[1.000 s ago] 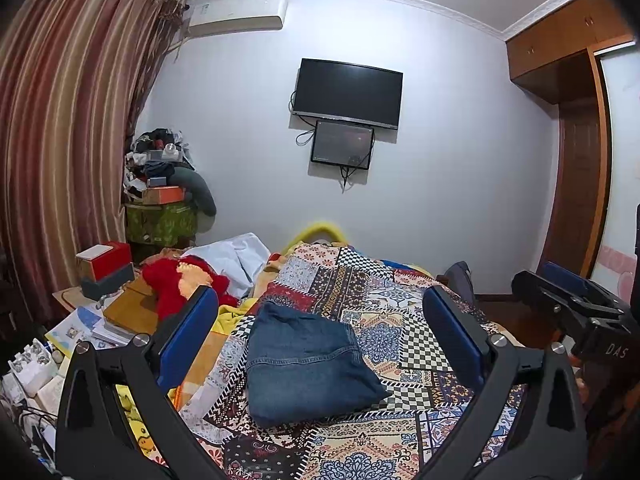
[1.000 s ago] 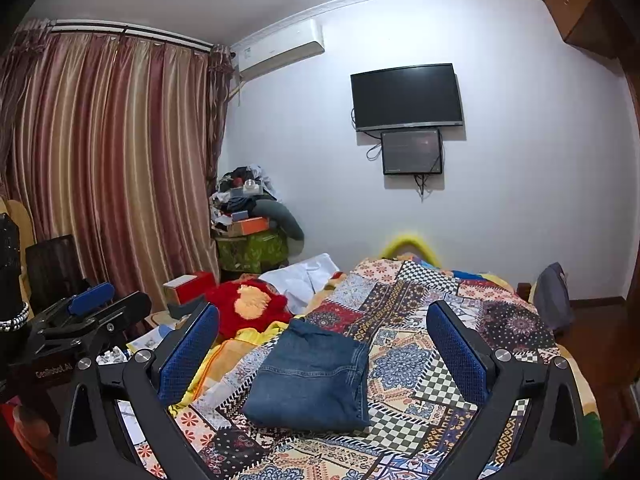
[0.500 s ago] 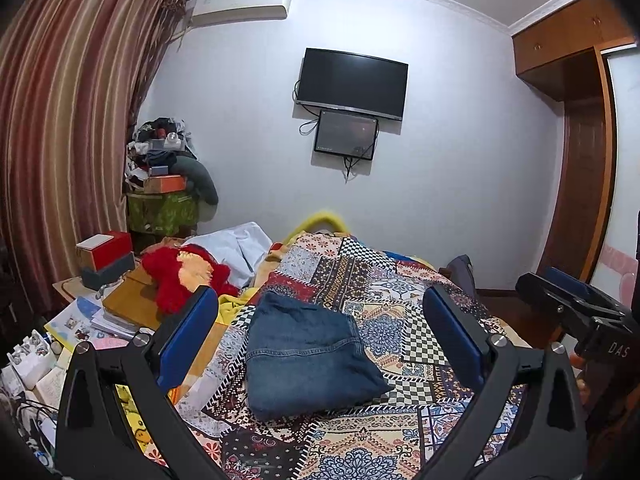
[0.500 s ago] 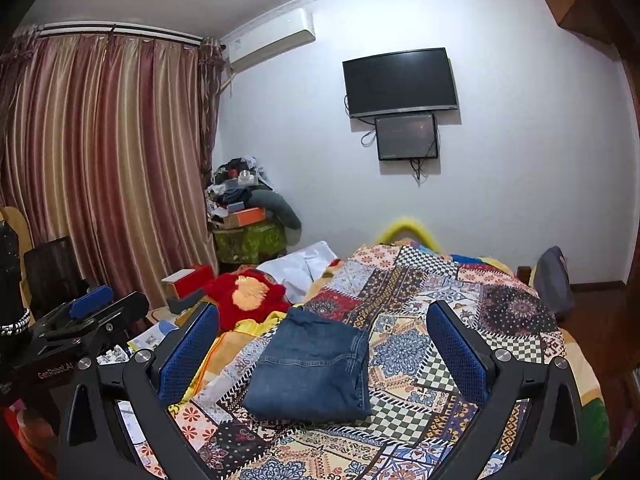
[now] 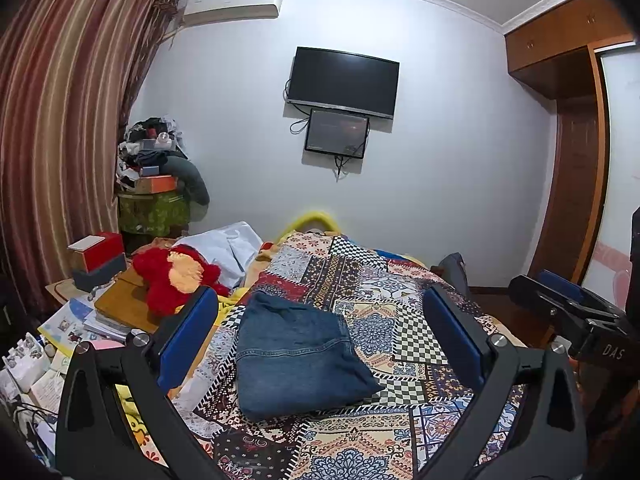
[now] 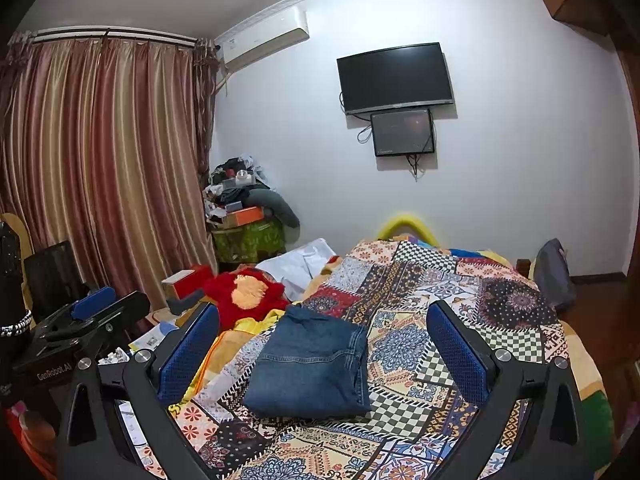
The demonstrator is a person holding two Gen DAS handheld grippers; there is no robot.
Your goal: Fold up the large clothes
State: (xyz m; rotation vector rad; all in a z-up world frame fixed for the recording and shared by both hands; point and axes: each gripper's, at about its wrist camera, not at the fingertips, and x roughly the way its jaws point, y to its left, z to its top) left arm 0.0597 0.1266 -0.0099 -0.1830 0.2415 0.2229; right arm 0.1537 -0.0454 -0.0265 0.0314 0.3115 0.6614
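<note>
Both cameras have tilted slightly since the earlier frames, the room sitting differently in view; the folded jeans have not shifted. Left to right: striped curtains hang at the left wall, a red plush toy lies at the bed's left side, and the jeans rest as a compact bundle on the patchwork bedspread, touched by neither tool. The left gripper is released, blue pads wide apart and empty. The right gripper is likewise spread and empty. A dark television hangs on the far wall.
</note>
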